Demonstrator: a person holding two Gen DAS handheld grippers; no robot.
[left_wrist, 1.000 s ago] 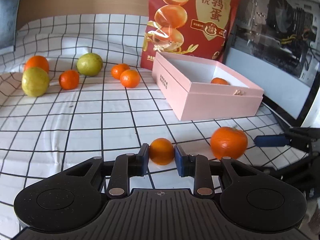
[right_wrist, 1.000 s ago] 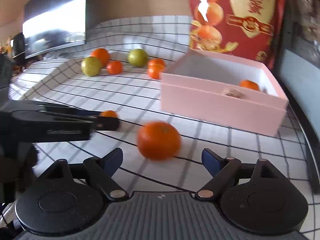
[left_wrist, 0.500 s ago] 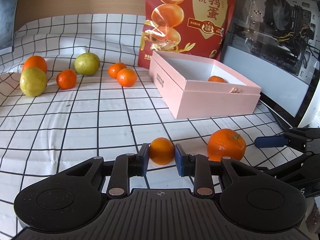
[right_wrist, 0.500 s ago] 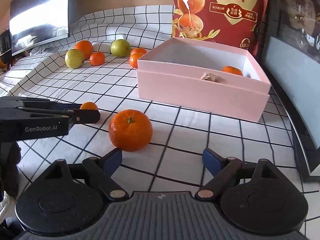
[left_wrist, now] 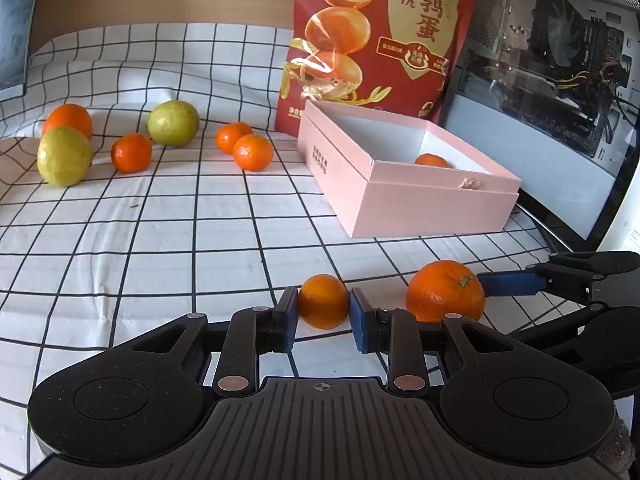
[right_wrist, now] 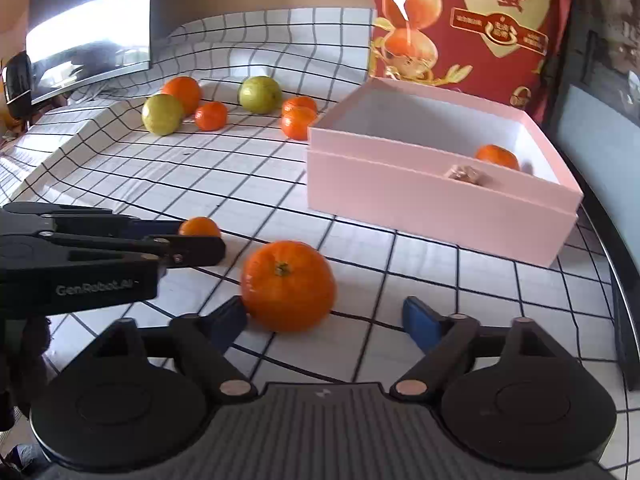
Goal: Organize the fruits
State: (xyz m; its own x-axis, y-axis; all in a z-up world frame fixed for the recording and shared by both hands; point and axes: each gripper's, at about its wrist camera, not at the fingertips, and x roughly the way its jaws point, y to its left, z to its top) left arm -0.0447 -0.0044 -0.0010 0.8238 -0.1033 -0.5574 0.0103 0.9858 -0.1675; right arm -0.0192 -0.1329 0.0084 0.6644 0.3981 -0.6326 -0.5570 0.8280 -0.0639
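Observation:
My left gripper [left_wrist: 323, 312] is shut on a small mandarin [left_wrist: 323, 301] low over the checked cloth; the mandarin also shows in the right wrist view [right_wrist: 199, 227]. A larger orange [right_wrist: 288, 285] lies on the cloth between the open fingers of my right gripper [right_wrist: 325, 320], touching the left finger; the orange shows in the left wrist view too [left_wrist: 444, 292]. The pink box [left_wrist: 404, 196] stands open behind, with one mandarin [left_wrist: 431, 160] inside. Several more oranges and two green fruits [left_wrist: 173, 123] lie far left.
A red snack bag [left_wrist: 380, 40] stands behind the box. A computer case [left_wrist: 560, 60] is at the right, close to the box. A dark monitor [right_wrist: 88, 28] is at the far left. The checked cloth [left_wrist: 160, 232] covers the table.
The larger orange has rolled and settled, and my right gripper has moved in around it. My left gripper still holds the small mandarin, with little movement.

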